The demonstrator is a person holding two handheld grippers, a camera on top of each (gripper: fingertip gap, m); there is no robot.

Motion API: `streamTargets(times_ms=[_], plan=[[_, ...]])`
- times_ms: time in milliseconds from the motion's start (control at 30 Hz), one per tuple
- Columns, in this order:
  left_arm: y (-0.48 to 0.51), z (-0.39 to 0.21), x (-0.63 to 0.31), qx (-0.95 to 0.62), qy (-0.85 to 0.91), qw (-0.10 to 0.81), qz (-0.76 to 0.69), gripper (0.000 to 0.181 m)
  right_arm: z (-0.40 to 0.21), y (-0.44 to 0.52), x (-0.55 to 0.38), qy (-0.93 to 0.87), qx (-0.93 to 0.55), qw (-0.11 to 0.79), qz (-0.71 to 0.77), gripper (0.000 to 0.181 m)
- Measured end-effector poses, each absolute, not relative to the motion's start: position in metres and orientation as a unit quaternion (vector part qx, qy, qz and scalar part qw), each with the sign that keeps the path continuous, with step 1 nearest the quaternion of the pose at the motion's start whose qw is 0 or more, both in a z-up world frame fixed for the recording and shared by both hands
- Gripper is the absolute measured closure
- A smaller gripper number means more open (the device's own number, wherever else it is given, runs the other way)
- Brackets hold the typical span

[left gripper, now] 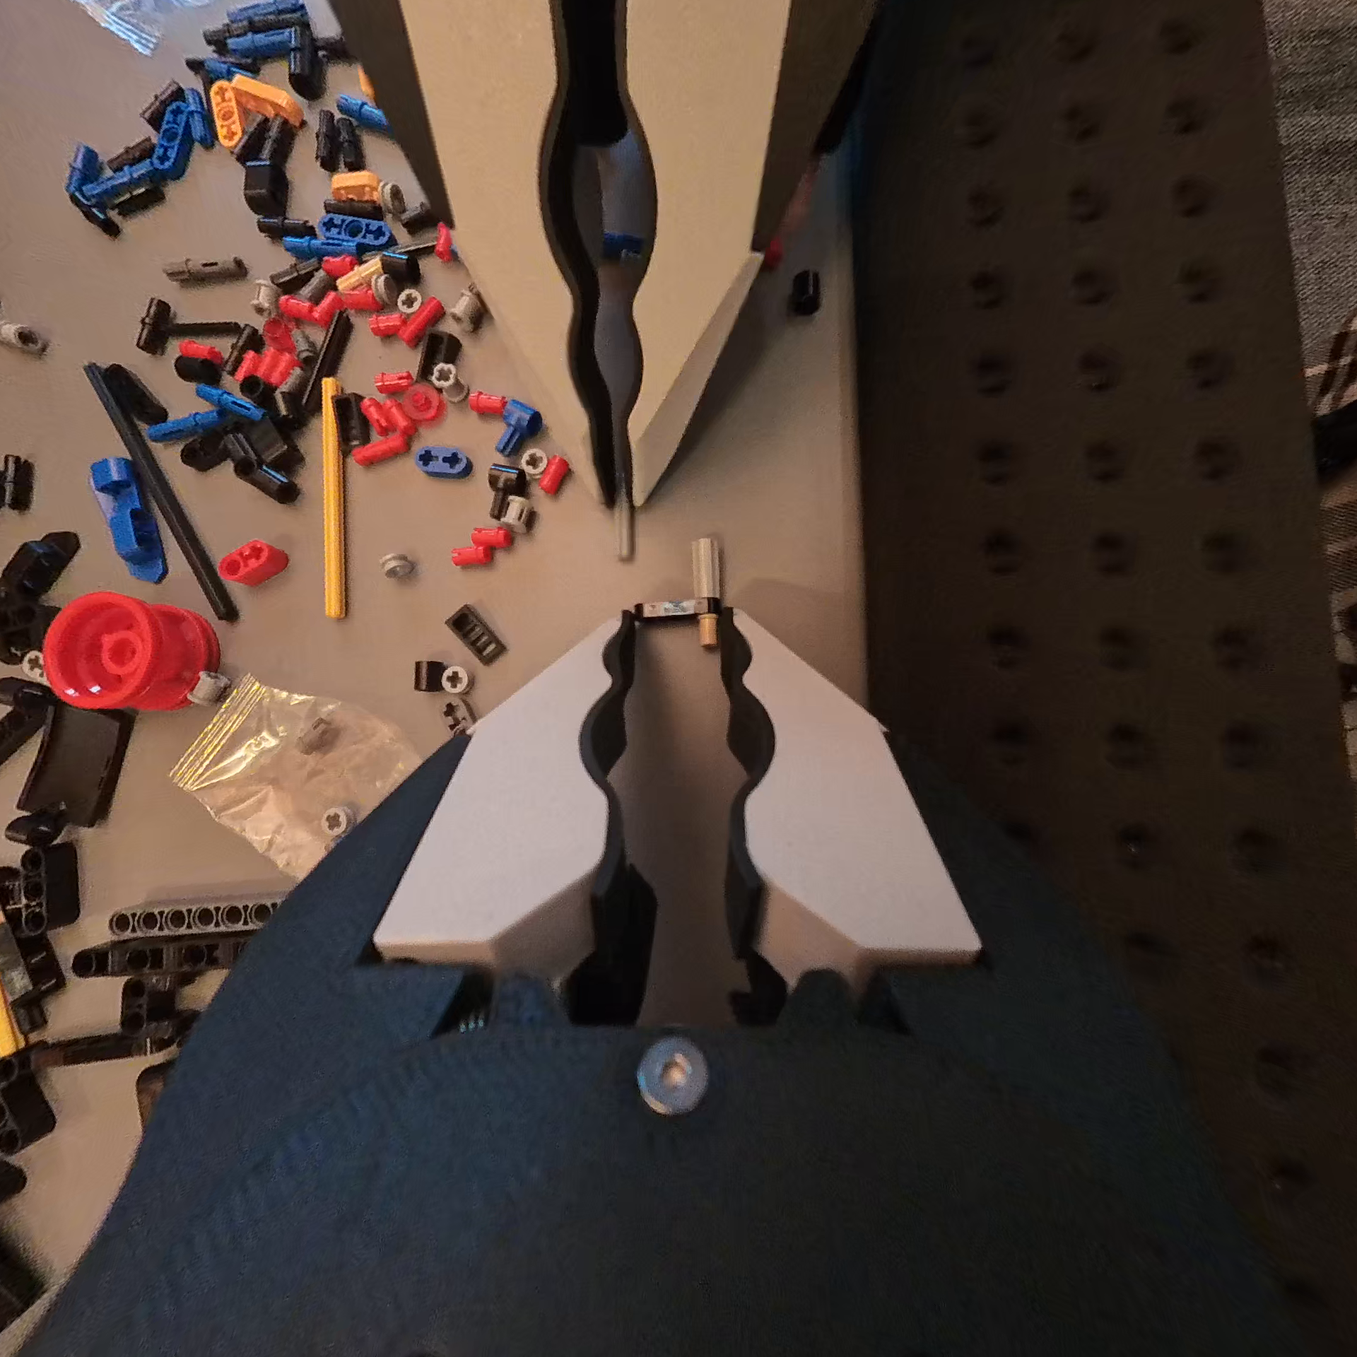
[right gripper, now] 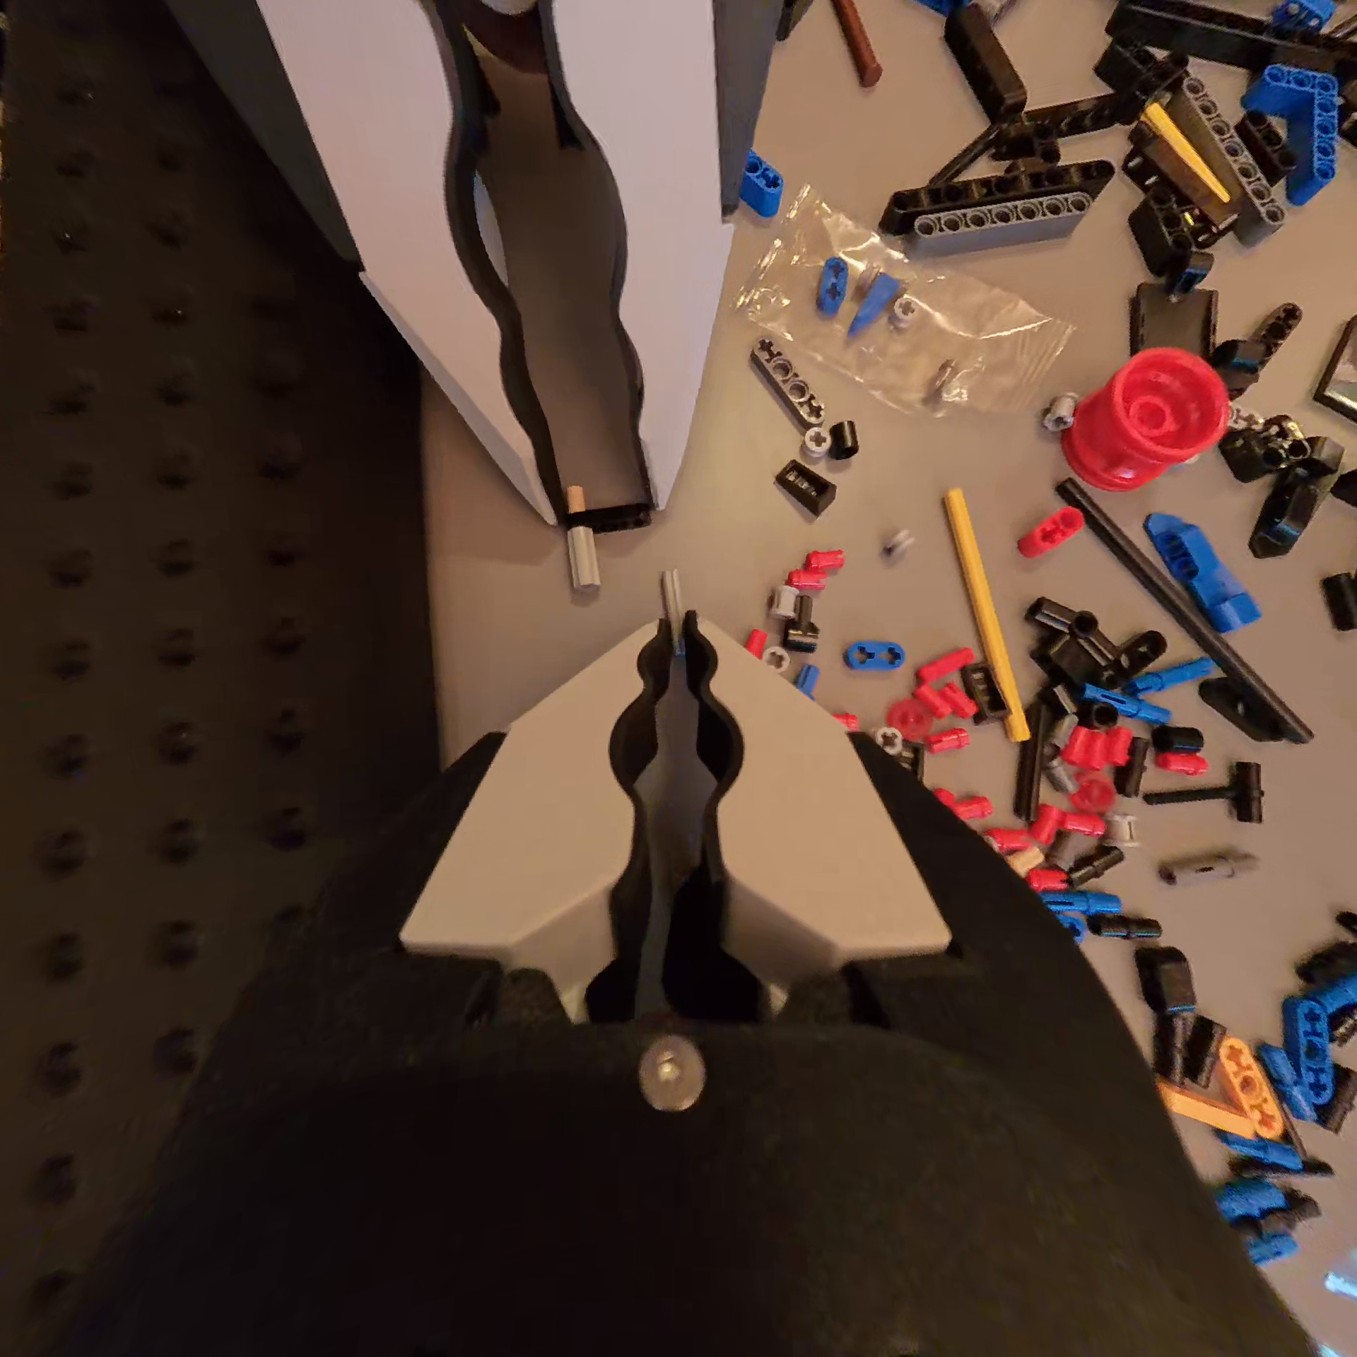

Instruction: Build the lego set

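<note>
My left gripper (left gripper: 677, 613) fingers clamp black beam (left gripper: 672, 609) | right gripper (right gripper: 675, 624) pinches grey axle (right gripper: 671, 593), its rear hidden | beam's holes visible only from right.

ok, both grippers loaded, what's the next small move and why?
Probably ease the right gripper forward to line its grey pin up with a free hole in the black beam held by the left gripper. The tips face each other, apart; the beam already carries one grey-tan pin.

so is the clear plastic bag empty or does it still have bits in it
Not empty: the clear plastic zip bag holds blue pieces and small grey round pieces, visible through it.
</note>
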State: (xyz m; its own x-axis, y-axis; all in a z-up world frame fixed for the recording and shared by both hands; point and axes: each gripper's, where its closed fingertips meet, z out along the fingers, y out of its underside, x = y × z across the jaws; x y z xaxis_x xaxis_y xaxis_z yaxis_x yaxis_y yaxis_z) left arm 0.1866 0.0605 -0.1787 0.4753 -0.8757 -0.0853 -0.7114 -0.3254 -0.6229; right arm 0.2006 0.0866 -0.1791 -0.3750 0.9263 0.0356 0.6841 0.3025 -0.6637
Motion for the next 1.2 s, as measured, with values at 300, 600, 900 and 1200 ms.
streamTargets(times_ms=[300, 600, 900, 1200], plan=[[0.061, -0.179, 0.188, -0.803, 0.491, 0.308, -0.138, 0.16, -0.178, 0.076, 0.192, -0.77, -0.509, 0.233, 0.307, 0.179], [0.062, -0.179, 0.188, -0.804, 0.489, 0.309, -0.142, 0.16, -0.177, 0.075, 0.192, -0.769, -0.5, 0.259, 0.303, 0.179], [0.063, -0.179, 0.187, -0.805, 0.482, 0.311, -0.149, 0.16, -0.173, 0.077, 0.19, -0.791, -0.45, 0.346, 0.228, 0.18], [0.063, -0.179, 0.186, -0.806, 0.48, 0.311, -0.151, 0.16, -0.172, 0.077, 0.187, -0.798, -0.416, 0.402, 0.168, 0.18]])
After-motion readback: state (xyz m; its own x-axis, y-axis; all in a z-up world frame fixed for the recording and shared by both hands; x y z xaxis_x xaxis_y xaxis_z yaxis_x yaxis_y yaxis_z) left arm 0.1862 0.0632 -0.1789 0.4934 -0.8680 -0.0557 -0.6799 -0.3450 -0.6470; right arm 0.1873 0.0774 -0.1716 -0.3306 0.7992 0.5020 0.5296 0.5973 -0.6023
